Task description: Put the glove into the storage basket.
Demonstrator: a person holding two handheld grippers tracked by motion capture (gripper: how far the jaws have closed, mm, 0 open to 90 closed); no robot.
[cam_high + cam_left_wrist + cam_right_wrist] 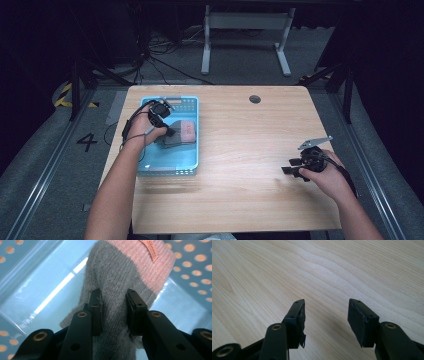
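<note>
Sock [117,287], grey and fuzzy with a pink cuff, lies in the blue basket [192,150] on the left side of the table [240,200]. A small tag with writing sits on the pink part. In the left gripper view, the two black jaws of the left gripper [113,311] stand on each side of the grey part of the sock, and the knit runs up between them. The pads [96,312] seem to pinch the cloth, so the left gripper is grasping the sock. In the high view, the left gripper [167,131] reaches down into the basket, over the sock [181,134], with the hand [145,125] behind it. The basket has round holes in its walls and a smooth, shiny floor. The right gripper [291,167] is well apart from the basket, low over the right side of the table, held by the right hand [327,175]. In the right gripper view, the right gripper [327,315] has its jaws spread wide with only bare wood between them, so it holds nothing. A grey plate sits on top of it.
</note>
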